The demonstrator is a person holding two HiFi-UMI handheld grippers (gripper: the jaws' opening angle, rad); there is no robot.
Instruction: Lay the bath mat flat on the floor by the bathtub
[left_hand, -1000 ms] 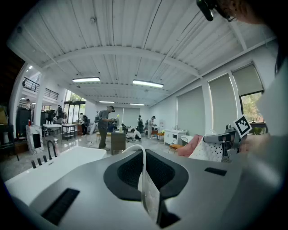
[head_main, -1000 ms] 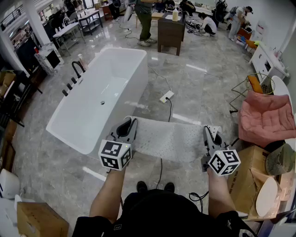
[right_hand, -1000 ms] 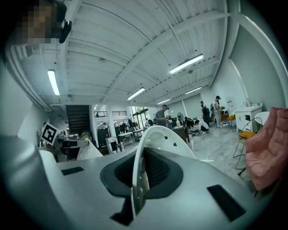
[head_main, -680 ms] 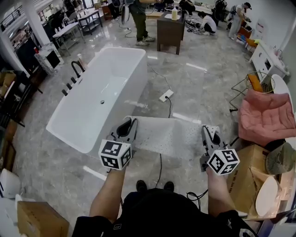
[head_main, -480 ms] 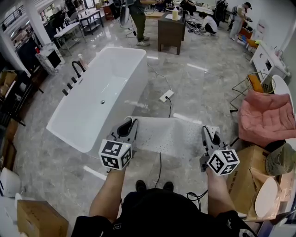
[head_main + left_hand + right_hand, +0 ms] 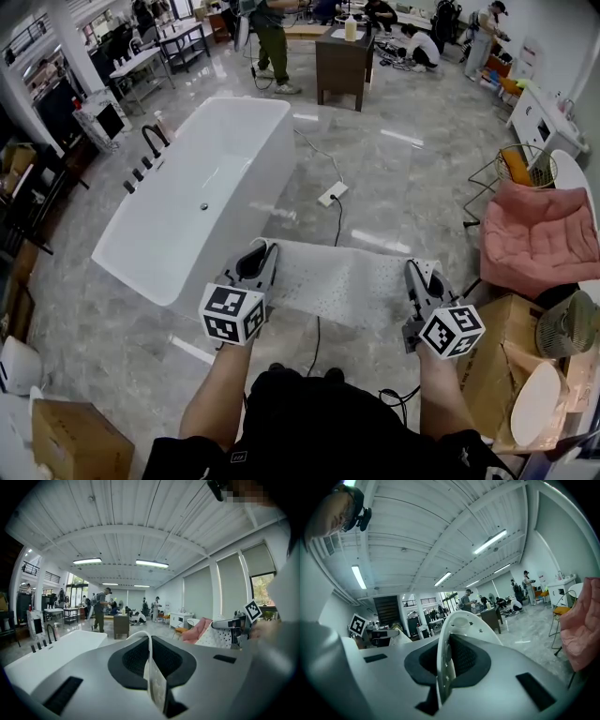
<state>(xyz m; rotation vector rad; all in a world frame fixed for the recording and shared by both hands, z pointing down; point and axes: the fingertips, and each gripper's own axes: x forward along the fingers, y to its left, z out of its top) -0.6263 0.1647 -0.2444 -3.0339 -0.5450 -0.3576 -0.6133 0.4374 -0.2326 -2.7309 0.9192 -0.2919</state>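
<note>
A white perforated bath mat (image 6: 342, 279) hangs stretched between my two grippers, held up in the air in front of me. My left gripper (image 6: 262, 253) is shut on the mat's left corner, and the mat's edge (image 6: 152, 677) is pinched between its pads. My right gripper (image 6: 415, 273) is shut on the right corner, where the mat's edge (image 6: 446, 658) curls over the jaws. The white bathtub (image 6: 202, 197) stands on the marble floor ahead and to the left, its near end close to the left gripper.
A black cable and a white power strip (image 6: 329, 196) lie on the floor beside the tub. A pink cushioned chair (image 6: 539, 234) and cardboard boxes (image 6: 492, 361) stand at my right. A dark cabinet (image 6: 342, 54) and several people are farther back.
The view has shifted slightly and both grippers with the mat have edged a little left and down. The person in the background has walked left.
</note>
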